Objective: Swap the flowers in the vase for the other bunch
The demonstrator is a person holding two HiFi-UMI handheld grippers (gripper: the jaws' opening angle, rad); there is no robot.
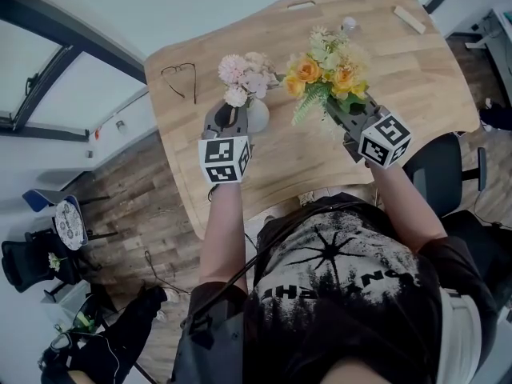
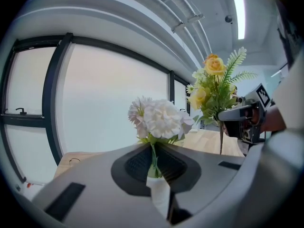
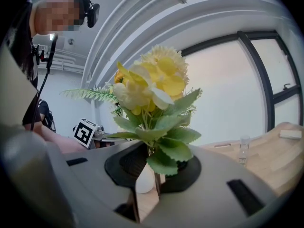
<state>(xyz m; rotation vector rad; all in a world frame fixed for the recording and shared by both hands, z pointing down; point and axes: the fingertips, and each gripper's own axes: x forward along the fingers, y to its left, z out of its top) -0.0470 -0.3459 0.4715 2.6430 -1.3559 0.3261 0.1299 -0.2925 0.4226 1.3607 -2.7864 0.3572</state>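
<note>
A bunch of pale pink flowers (image 1: 244, 77) stands in a small white vase (image 1: 258, 114) on the wooden table (image 1: 320, 166). My left gripper (image 1: 232, 114) is shut on its green stems just above the vase mouth. In the left gripper view the stem (image 2: 153, 158) runs up between the jaws, with the pink blooms (image 2: 159, 118) above them and the vase (image 2: 159, 194) below. My right gripper (image 1: 340, 110) holds the yellow and orange bunch (image 1: 328, 70) upright to the right of the vase. The right gripper view shows its stems clamped at the jaws (image 3: 154, 167) beneath the yellow bunch (image 3: 149, 87).
A wire heart (image 1: 180, 78) lies on the table's left part. A small glass (image 1: 349, 24) and a wooden block (image 1: 410, 19) sit near the far edge. A black office chair (image 1: 448, 166) stands at the table's right side.
</note>
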